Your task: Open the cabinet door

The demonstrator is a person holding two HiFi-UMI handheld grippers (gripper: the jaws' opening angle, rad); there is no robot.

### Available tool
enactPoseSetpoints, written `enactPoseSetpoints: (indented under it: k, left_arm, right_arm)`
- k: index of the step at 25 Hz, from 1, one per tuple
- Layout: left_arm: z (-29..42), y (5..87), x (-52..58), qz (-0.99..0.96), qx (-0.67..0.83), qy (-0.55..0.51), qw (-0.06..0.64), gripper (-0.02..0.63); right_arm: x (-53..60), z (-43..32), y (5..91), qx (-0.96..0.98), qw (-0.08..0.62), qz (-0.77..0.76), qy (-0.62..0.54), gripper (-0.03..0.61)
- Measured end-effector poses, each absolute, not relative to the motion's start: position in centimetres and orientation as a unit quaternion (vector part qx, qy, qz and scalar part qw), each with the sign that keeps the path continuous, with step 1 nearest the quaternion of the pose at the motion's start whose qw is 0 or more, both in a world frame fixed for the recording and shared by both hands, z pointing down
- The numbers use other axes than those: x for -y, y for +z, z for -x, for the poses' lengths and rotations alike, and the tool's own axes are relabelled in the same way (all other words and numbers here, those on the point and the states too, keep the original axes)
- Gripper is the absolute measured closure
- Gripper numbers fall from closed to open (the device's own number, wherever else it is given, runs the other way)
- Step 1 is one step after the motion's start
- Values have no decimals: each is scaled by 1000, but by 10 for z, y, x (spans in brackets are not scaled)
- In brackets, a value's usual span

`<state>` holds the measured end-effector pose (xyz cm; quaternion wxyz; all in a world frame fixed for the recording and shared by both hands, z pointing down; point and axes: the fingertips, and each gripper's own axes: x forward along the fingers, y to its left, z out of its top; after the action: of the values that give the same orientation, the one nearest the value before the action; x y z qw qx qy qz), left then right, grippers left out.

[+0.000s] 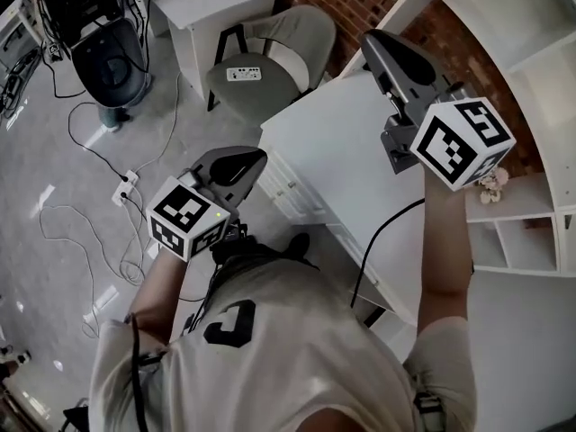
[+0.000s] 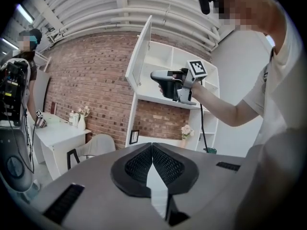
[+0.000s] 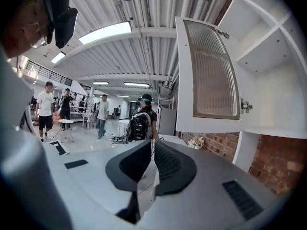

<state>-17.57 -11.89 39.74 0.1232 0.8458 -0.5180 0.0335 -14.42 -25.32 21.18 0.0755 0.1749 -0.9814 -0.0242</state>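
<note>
In the head view, you held the right gripper (image 1: 371, 41) high at 1 o'clock, over the white table (image 1: 333, 142). The left gripper (image 1: 255, 157) was low at 8 o'clock, near your body. I could not find the door in this view.

In the left gripper view, the jaws of that gripper (image 2: 152, 145) were closed, tips touching, with nothing held. The cabinet door (image 2: 143, 51) stood at 12 o'clock, swung wide from the white cabinet (image 2: 168, 63). The right gripper (image 2: 153, 75) was just beside the door, at 1 o'clock, and apart from it.

In the right gripper view, the jaws of that gripper (image 3: 152, 143) were closed but for a thin slit, and empty. The door (image 3: 211, 71) filled 2 o'clock, showing you its ribbed glass, and its hinge (image 3: 244, 105) was at 3 o'clock.

As I judged it, the opening itself looked done. To finish well, you needed to draw the right gripper away along a line clear of the door's free edge. A knock there could swing the door back. You also needed to keep the left gripper low and check that the door rested open by itself.
</note>
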Motion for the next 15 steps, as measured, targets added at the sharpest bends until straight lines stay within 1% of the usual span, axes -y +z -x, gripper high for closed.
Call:
enactPoseSetpoints:
  k: [3,7,15]
  left_arm:
    - [182,394,121,-852,510,44,109,597]
    - [185,399,120,-863,492,76,91,597]
    - [193,406,117,-869,477,82,105,597]
  right_arm:
    - [239,145,222,981,88,-168,-25,549]
    - [222,140,246,981,98,-166,-5,552]
    - [195,120,300,975,94,-184,85,552]
